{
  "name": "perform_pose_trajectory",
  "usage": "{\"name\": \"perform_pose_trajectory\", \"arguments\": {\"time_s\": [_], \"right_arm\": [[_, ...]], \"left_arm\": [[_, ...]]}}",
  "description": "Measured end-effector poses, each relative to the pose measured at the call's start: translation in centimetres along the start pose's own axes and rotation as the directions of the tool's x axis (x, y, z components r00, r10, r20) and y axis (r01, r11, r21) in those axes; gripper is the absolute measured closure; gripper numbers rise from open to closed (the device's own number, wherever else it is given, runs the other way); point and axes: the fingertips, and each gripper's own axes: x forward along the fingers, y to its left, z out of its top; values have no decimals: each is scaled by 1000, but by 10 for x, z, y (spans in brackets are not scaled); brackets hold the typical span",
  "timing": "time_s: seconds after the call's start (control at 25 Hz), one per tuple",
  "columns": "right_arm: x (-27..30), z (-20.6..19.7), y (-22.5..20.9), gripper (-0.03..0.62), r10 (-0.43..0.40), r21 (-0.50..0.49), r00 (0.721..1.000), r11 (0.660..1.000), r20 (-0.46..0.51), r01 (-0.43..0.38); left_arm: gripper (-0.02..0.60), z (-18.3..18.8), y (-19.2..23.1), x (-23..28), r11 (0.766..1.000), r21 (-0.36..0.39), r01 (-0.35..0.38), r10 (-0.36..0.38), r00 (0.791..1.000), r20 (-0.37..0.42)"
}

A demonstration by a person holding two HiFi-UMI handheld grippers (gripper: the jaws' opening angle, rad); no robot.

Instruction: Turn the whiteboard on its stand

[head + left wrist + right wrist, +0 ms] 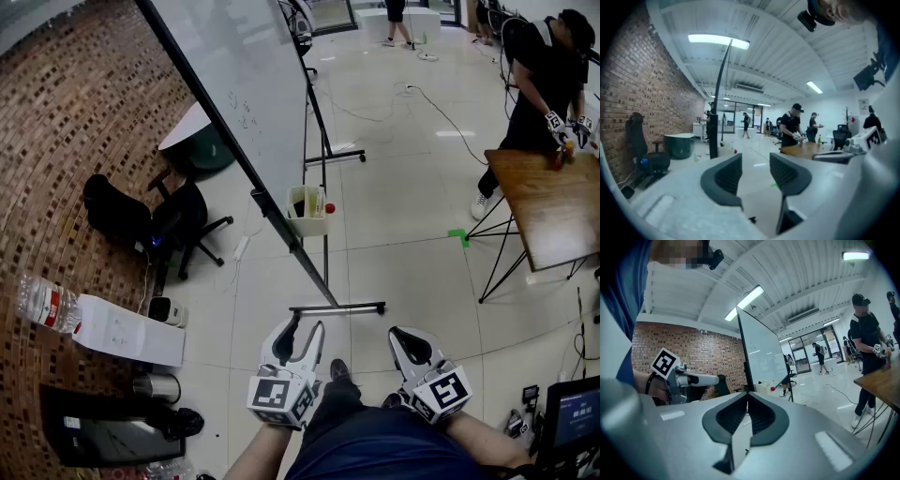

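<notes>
Head view puts the whiteboard (pixel 234 84) ahead, edge-on on its stand (pixel 337 307), not yet touched. Left gripper (pixel 306 330) gapes empty; right gripper (pixel 401 336) is pinched together on nothing. Swinging the whiteboard carelessly might spill the bin (pixel 307 214) hung on its edge.

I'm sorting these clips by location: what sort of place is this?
Probably an open-plan office or lab workspace: a large whiteboard stands on the tiled floor, a black office chair sits by the brick wall, and a person works at a wooden table.
</notes>
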Motion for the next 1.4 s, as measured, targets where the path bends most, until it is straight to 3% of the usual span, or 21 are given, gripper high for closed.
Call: {"name": "perform_pose_trajectory", "arguments": {"time_s": [0.16, 0.4, 0.6, 0.92, 1.12, 1.24, 1.4], "right_arm": [[30, 3, -20, 580, -32, -33, 999, 999, 8, 32], [80, 21, -49, 580, -123, -61, 992, 991, -21, 122], [118, 17, -64, 580, -179, -54, 983, 983, -43, 177], [164, 20, -80, 580, -202, -53, 976, 979, -75, 199], [206, 39, -74, 579, -110, -73, 993, 992, -43, 106], [235, 60, -48, 571, 1, -103, 1000, 995, -18, -3], [269, 64, -1, 479, 189, -194, 980, 961, -57, -197]], "left_arm": [[383, 31, 59, 24, 995, 4, -99, 98, 992, 78], [335, 31, 135, 96, 993, 48, -112, 108, 991, 85], [275, 44, 150, 157, 998, 51, -25, 22, 997, 70], [252, 34, 139, 206, 990, 74, 116, -119, 992, 30], [264, 12, 137, 224, 989, 146, 32, -34, 999, 10], [354, -2, 140, 230, 983, 183, -25, 25, 1000, 4], [360, 1, 140, 227, 979, 202, -37, 27, 998, 54]]}}
